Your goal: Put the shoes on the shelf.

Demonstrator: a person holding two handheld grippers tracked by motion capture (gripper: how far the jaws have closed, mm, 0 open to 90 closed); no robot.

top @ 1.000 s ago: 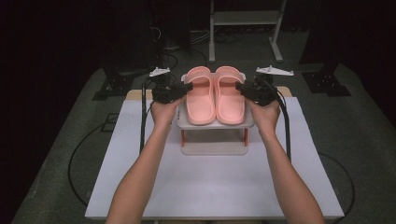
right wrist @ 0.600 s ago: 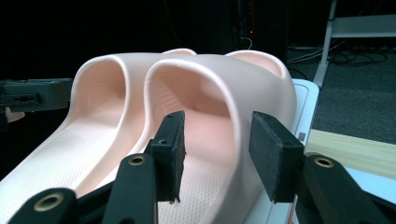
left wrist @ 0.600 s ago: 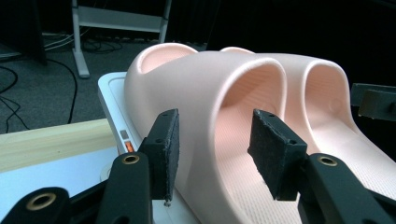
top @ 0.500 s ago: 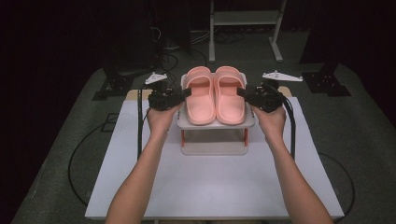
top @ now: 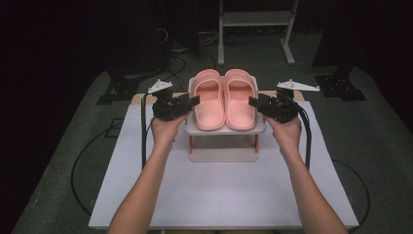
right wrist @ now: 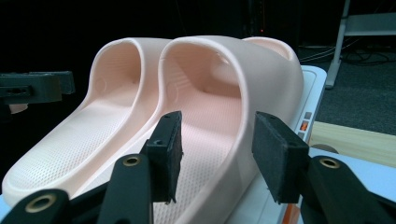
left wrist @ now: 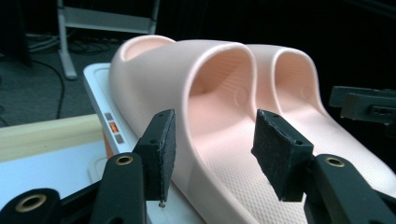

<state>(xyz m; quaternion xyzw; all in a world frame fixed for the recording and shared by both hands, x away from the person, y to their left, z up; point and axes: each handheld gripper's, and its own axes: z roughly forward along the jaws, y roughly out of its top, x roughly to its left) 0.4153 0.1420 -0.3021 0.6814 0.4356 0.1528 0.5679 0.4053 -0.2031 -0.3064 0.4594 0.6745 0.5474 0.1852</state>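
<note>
I see the pink slippers (top: 225,99) side by side on a small white stand (top: 224,129) mid-bench (top: 219,195); my left claw (top: 194,101) and right claw (top: 254,103) flank them, each with jaws apart, straddling a slipper's outer edge without gripping

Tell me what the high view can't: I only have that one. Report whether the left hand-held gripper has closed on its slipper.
Observer: No. In the left gripper view the left hand-held gripper is open, its jaws straddling the outer side wall of the left pink slipper without pinching it.
Operator: Give me the right side.
Observer: Same there: the right hand-held gripper is open around the outer wall of the right pink slipper.
Operator: Describe the stand's edge.
Observer: The white stand has a small orange mark between two grey ones on its rim.
</note>
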